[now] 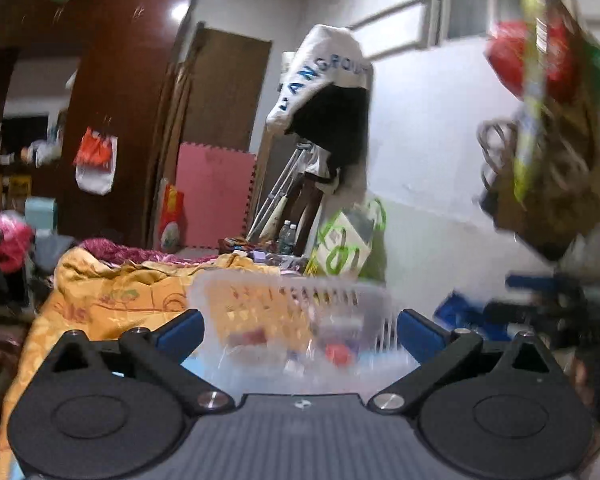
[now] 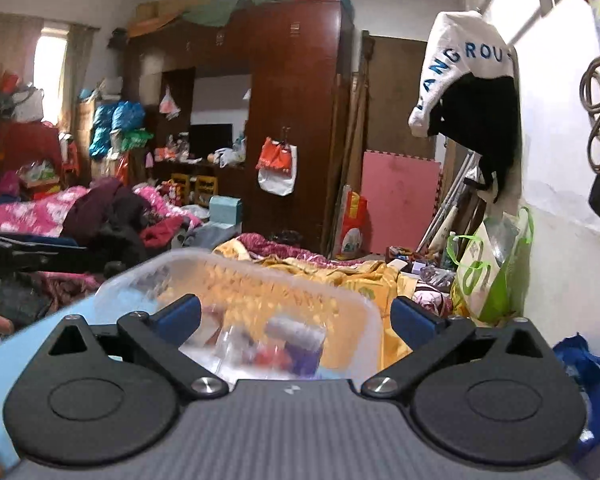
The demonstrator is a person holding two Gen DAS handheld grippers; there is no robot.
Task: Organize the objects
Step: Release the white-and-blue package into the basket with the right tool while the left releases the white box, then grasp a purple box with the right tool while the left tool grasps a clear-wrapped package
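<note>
Left wrist view: the left gripper [image 1: 298, 326] stands spread wide, nothing between its blue pads, the clear plastic basket [image 1: 300, 304] just ahead on a pale blue surface [image 1: 380, 364] against the yellow bedding [image 1: 120, 292]. Right wrist view shows the right gripper [image 2: 296, 316] equally wide and empty, the basket's rounded corner before it. Small items lie blurred inside. It looks light, thin-walled, somewhat flexible and slick; I would take it by the rim at opposite sides.
</note>
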